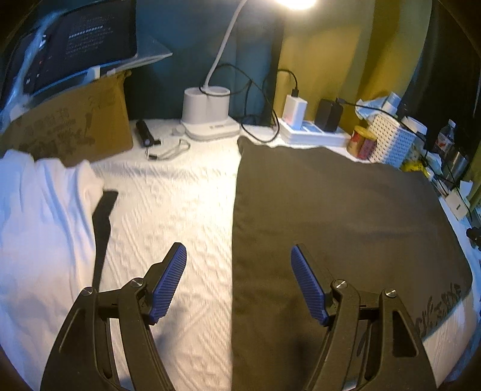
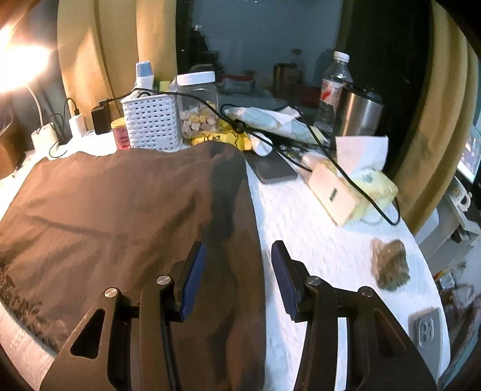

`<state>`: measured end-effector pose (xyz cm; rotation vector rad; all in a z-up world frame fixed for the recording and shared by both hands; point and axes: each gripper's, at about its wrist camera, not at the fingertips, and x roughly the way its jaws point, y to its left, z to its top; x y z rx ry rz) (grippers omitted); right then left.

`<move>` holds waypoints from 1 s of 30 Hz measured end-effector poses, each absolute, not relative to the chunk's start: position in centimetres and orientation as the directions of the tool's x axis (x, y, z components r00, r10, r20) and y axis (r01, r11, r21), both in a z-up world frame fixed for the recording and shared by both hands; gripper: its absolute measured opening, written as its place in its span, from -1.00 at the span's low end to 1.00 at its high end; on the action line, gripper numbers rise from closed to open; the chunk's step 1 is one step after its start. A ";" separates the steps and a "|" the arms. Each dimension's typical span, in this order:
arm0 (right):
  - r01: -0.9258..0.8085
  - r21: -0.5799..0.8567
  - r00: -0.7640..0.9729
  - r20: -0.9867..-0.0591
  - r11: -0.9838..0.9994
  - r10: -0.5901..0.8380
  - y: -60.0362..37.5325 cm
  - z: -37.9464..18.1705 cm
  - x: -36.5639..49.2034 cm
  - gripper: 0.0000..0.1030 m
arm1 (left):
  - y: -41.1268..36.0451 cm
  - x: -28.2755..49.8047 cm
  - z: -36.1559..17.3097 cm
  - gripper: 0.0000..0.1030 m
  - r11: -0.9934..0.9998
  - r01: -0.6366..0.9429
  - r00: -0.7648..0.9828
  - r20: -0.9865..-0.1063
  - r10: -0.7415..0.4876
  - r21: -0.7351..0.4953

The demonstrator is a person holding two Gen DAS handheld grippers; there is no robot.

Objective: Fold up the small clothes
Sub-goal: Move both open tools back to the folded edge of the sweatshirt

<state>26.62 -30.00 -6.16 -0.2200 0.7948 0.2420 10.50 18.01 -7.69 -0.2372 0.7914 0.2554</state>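
Only right wrist shows rock beside dark garment.

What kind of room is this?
Probably a bedroom or home desk corner: a dark garment lies on a white textured cover, with a desk lamp, chargers and a snack jar nearby.

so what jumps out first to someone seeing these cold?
The dark garment spread flat on the white bedcover, with the open left gripper over its left edge and the open right gripper over its right edge. Then the glaring desk lamp behind, and the white cloth heaped far left.
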 end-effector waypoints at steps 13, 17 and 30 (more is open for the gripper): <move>-0.258 -0.024 0.634 -0.759 0.966 0.151 -33.2 -8.3 22.8 -0.06 | 16.8 6.9 -9.7 0.40 0.947 -0.301 0.638 -0.761 0.113 -0.111; -0.250 -0.001 0.610 -0.777 0.968 0.156 -34.1 -9.3 22.0 -0.06 | 16.3 6.0 -10.1 0.39 0.954 -0.281 0.629 -0.770 0.103 -0.102; -0.251 0.049 0.609 -0.768 0.967 0.197 -34.7 -10.2 18.4 -0.25 | 15.1 4.2 -10.9 0.15 0.964 -0.255 0.625 -0.773 0.107 -0.072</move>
